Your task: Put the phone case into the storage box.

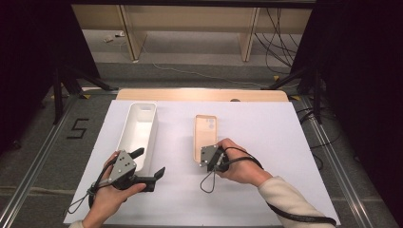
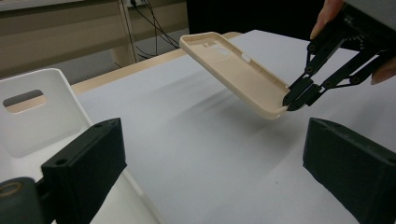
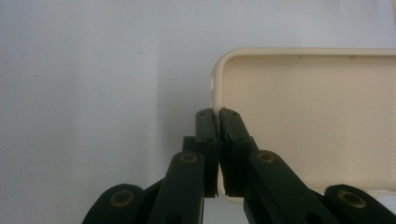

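Note:
A cream phone case (image 1: 205,133) hangs tilted above the white table sheet, its far end higher in the left gripper view (image 2: 231,67). My right gripper (image 1: 203,162) is shut on the rim at the case's near end; the left gripper view shows its jaws (image 2: 294,99) pinching that edge. In the right gripper view the two jaws (image 3: 218,116) meet on the case's side wall (image 3: 217,84), with the hollow inside of the case facing the camera. My left gripper (image 1: 149,164) stands open with nothing between its fingers (image 2: 215,154), beside the near end of a white bin (image 1: 127,130).
The long white bin (image 2: 28,126) has a handle slot in its end wall and lies left of the case. A white sheet (image 1: 266,142) covers the wooden table. Cables trail from both grippers. Dark stands and floor cables surround the table.

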Motion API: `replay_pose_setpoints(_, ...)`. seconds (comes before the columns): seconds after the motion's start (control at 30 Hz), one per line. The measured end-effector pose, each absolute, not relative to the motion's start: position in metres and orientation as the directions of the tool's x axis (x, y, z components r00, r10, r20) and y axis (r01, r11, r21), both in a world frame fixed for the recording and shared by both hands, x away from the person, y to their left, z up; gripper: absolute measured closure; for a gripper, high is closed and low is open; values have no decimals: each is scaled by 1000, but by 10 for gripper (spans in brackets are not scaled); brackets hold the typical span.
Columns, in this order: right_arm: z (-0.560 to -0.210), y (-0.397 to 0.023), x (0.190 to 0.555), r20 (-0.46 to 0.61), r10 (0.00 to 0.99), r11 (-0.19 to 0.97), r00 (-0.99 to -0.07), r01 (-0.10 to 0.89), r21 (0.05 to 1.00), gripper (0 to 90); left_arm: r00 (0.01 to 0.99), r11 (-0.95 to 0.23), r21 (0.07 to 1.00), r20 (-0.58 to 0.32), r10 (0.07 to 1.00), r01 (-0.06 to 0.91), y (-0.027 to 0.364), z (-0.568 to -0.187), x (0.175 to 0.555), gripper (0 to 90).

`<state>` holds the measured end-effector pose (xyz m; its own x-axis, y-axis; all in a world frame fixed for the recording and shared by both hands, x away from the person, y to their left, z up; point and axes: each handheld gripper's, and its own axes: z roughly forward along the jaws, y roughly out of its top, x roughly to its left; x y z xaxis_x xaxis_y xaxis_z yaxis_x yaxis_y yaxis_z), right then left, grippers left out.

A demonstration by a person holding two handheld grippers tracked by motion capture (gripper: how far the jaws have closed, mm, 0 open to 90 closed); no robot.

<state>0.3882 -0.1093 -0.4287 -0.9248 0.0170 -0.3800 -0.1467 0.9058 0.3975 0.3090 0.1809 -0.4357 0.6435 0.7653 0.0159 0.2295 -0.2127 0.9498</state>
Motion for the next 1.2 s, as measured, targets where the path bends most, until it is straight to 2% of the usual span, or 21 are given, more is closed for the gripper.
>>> replay_pose_setpoints(0.57, -420, -116, 367, -368, 25, 872, -930, -160, 463, 880, 645, -192, 952, -7, 764, 238, 181, -432, 309, 82)
replay_pose_setpoints(0.73, -419, -117, 363, -375, 19, 859, -927, -177, 480, 880, 644, -164, 953, -39, 764, 253, 180, -427, 312, 88)
replay_pose_setpoints(0.9, -419, -116, 358, -377, 17, 853, -926, -183, 488, 880, 654, -158, 938, -89, 751, 309, 173, -421, 320, 99)
replay_pose_setpoints(1.2, -419, -118, 353, -392, 13, 846, -920, -198, 494, 880, 673, -195, 936, -57, 737, 294, 161, -403, 331, 101)
